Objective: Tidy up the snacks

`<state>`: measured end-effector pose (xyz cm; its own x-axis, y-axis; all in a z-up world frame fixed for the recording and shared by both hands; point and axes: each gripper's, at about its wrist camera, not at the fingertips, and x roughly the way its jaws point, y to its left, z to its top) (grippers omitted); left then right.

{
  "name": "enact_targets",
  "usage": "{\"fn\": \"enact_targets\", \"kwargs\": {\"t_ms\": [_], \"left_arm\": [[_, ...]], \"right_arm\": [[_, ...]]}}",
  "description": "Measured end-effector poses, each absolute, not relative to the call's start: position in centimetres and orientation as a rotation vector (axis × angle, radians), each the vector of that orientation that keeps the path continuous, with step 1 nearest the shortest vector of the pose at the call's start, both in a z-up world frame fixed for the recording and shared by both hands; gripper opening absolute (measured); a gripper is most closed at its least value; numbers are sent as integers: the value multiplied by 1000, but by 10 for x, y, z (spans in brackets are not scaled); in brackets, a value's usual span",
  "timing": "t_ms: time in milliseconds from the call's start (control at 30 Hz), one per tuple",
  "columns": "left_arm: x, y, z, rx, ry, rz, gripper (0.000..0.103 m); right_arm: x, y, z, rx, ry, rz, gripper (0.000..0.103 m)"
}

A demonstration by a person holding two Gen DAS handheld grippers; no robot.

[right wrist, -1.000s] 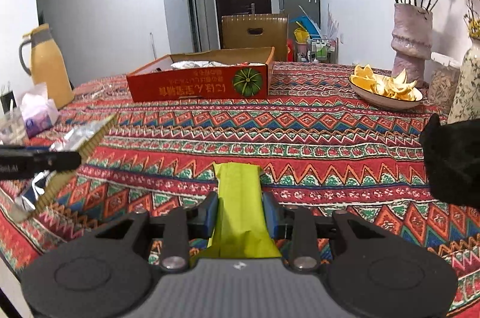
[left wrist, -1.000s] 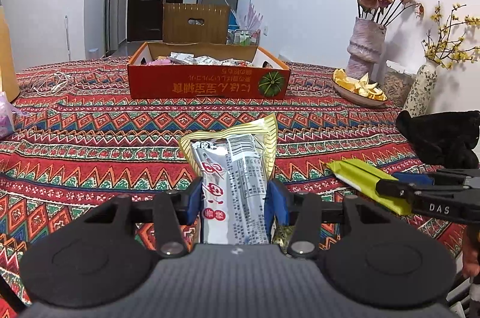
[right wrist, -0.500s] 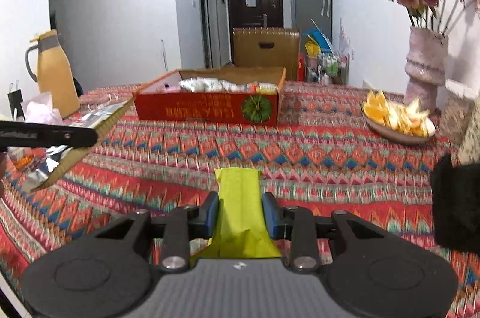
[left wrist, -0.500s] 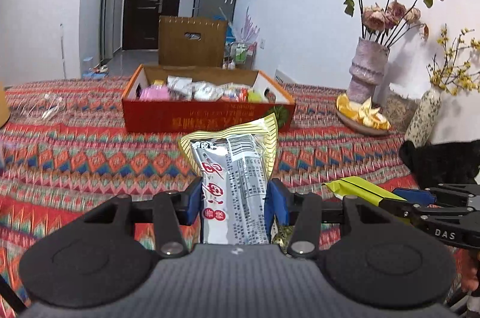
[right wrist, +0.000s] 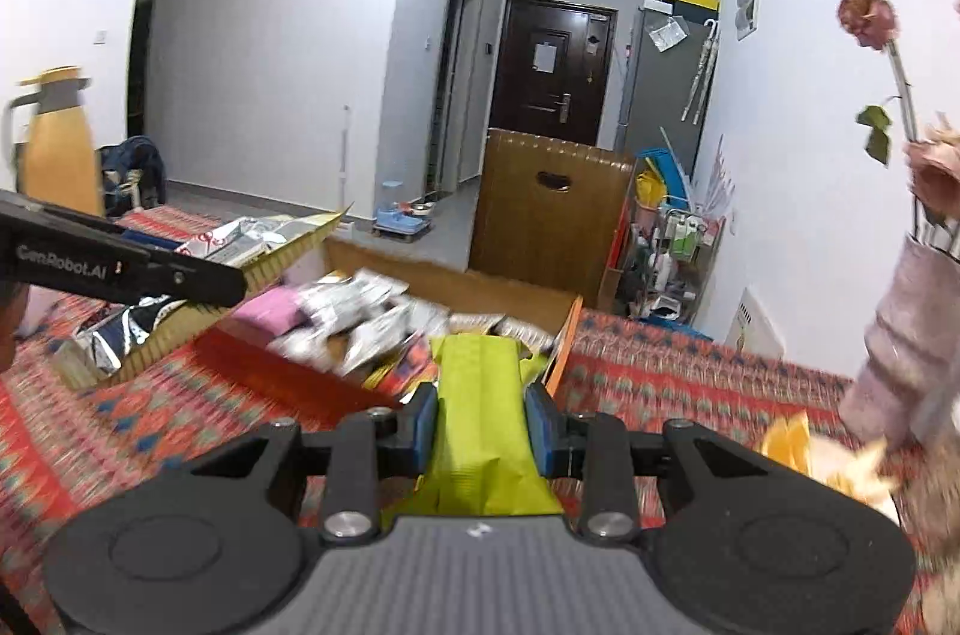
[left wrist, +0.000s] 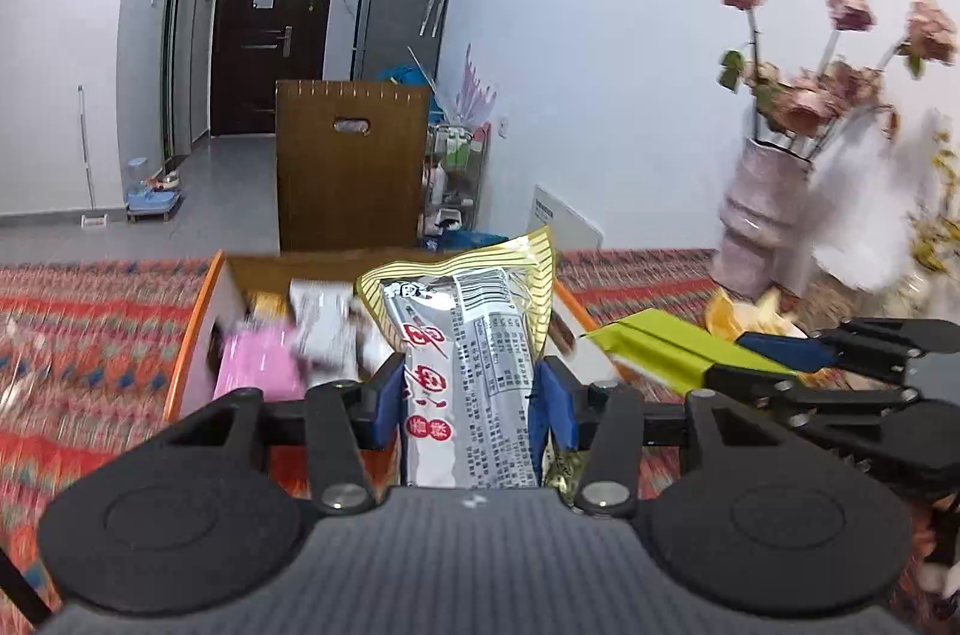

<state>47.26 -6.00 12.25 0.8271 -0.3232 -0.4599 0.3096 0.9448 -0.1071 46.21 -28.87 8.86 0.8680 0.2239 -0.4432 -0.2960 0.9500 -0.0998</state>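
My left gripper (left wrist: 471, 404) is shut on a silver and gold snack packet (left wrist: 471, 335) and holds it over the near edge of the open red cardboard box (left wrist: 198, 329), which holds several snacks, one of them pink (left wrist: 258, 362). My right gripper (right wrist: 480, 422) is shut on a lime-green snack packet (right wrist: 480, 395) and holds it above the box's right end (right wrist: 567, 341). The right gripper and its green packet (left wrist: 666, 344) also show at the right of the left wrist view. The left gripper's silver packet (right wrist: 234, 245) shows at the left of the right wrist view.
The table has a red patterned cloth (right wrist: 678, 371). A pink vase of dried roses (left wrist: 759, 215) and a dish of orange peel (left wrist: 741, 314) stand to the right of the box. A yellow jug (right wrist: 57, 143) stands at far left. A brown box (left wrist: 351, 161) is behind the table.
Both grippers have moved forward and up with their packets, from over the cloth to over the red box. The box now fills the near view.
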Motion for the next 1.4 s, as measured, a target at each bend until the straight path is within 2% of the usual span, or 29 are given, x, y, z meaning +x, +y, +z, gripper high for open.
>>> {"fn": "enact_targets", "kwargs": {"t_ms": [133,333,500,600,733,1000,1067,1133,1200,1267,1333,1400], "left_arm": [[537,-74,119,-31,498,-326,48],[626,-95,86,-22,589,-290,48],[666,-104,52,-41,657,-269,51],[680,-103,37,-78,708,-273,54],[675,-94,39,-132,679,-293,76],[640,-73,80,-78,596,-273,78],[628,-64,92,-70,582,-267,80],[612,-54,106,-53,574,-243,85],[593,-44,122,-46,557,-221,86],[572,-36,137,-43,539,-221,89],[544,-27,152,-33,515,-225,97],[513,-19,163,-7,486,-231,98]], "right_arm": [[535,-281,74,-121,476,254,31],[621,-268,32,-84,544,188,31],[646,-255,13,-109,567,141,34],[642,-249,10,-157,561,142,42],[638,-255,15,-122,555,173,52],[620,-253,39,-140,528,179,56],[607,-251,52,-142,511,180,58],[592,-251,67,-140,486,182,68],[576,-251,82,-143,462,181,75],[558,-252,96,-155,443,176,77],[537,-254,109,-164,429,176,77],[512,-258,123,-161,412,178,80]]}}
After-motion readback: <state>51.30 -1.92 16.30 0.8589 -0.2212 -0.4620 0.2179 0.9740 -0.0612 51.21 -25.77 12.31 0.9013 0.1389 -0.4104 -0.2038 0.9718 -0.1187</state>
